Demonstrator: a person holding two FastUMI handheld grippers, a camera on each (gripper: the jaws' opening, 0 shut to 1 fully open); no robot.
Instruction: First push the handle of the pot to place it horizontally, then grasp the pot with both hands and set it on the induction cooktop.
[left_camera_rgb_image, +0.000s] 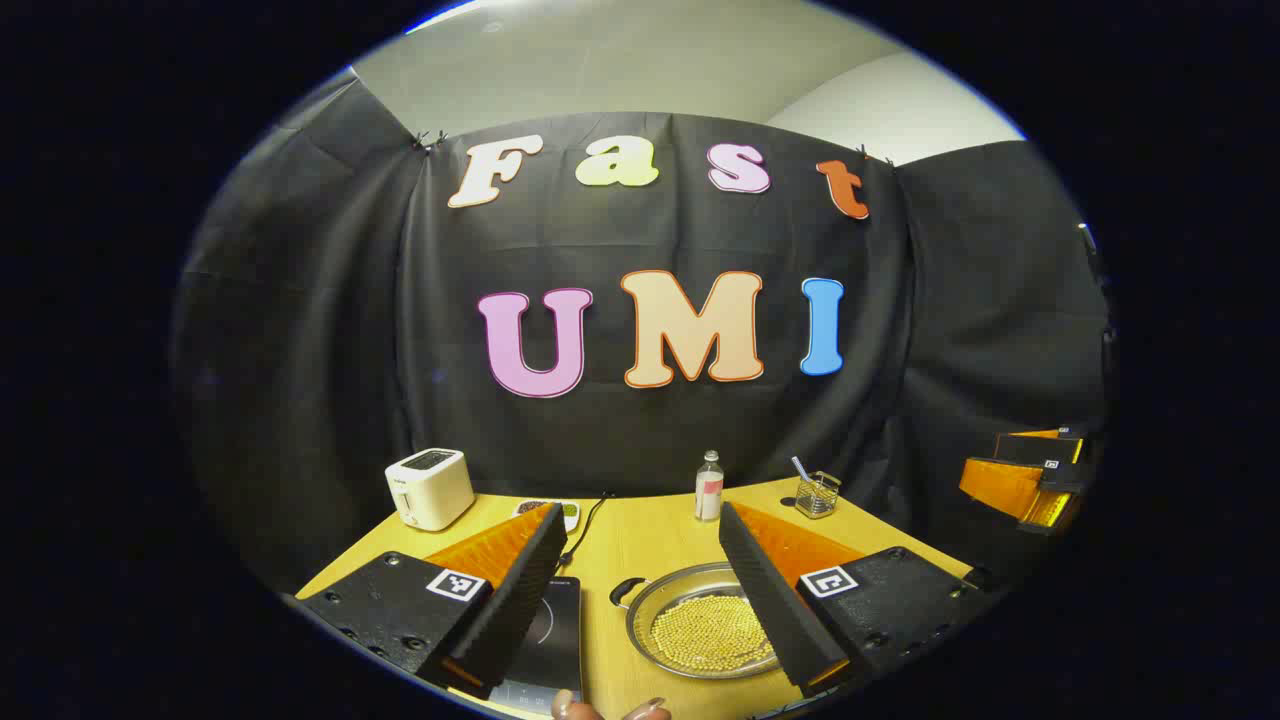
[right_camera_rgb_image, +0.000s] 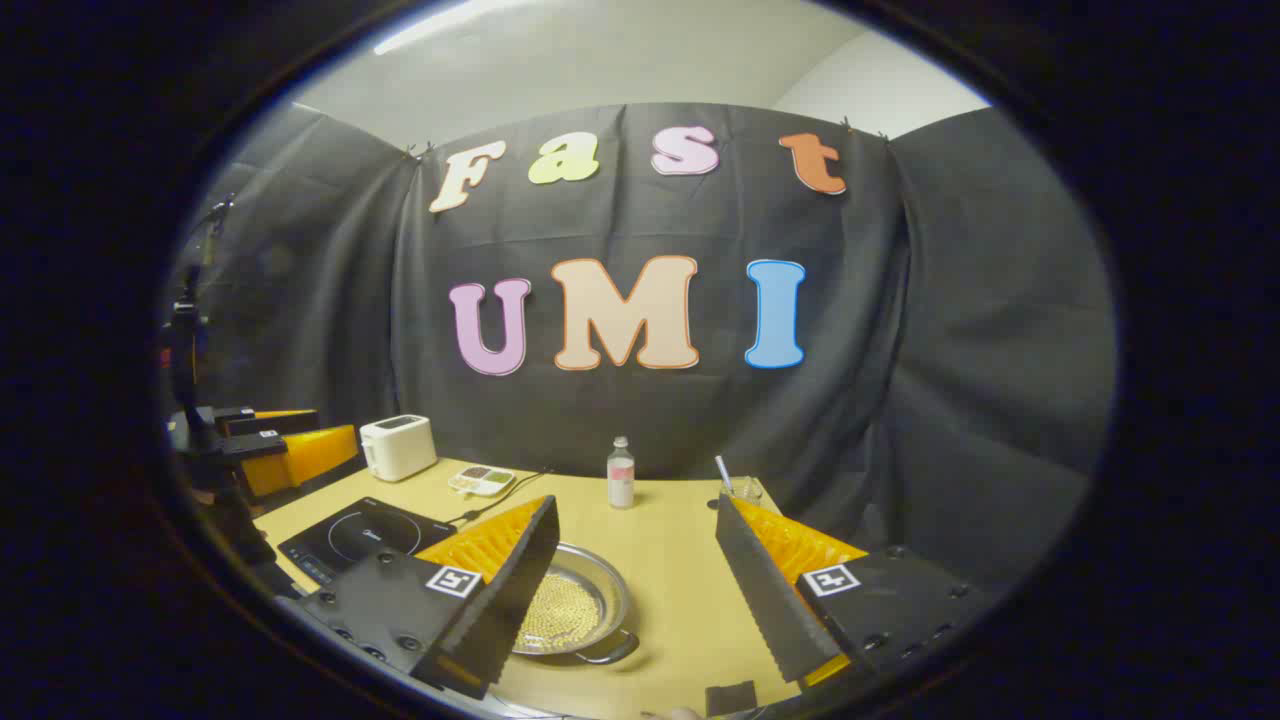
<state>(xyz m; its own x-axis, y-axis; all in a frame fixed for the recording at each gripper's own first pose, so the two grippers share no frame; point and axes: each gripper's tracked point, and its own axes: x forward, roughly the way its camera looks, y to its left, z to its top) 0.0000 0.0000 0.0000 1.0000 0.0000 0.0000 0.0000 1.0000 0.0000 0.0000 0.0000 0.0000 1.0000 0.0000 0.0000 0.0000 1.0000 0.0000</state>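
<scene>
Pot (left_camera_rgb_image: 705, 625) is sitting on the table (left_camera_rgb_image: 640, 535) between our left gripper (left_camera_rgb_image: 640, 590)'s spread fingers, beside the induction cooktop (left_camera_rgb_image: 545, 640). Our right gripper (right_camera_rgb_image: 630, 585) is hanging released above the table, one finger hiding part of the pot. We are holding both off the wood.

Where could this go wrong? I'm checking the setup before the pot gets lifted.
The pot holds loose yellow beads with no lid, so tilting may spill them. Its loop handles are small, so the open fingers could slip off. The cooktop's cord trails nearby and might snag.
</scene>
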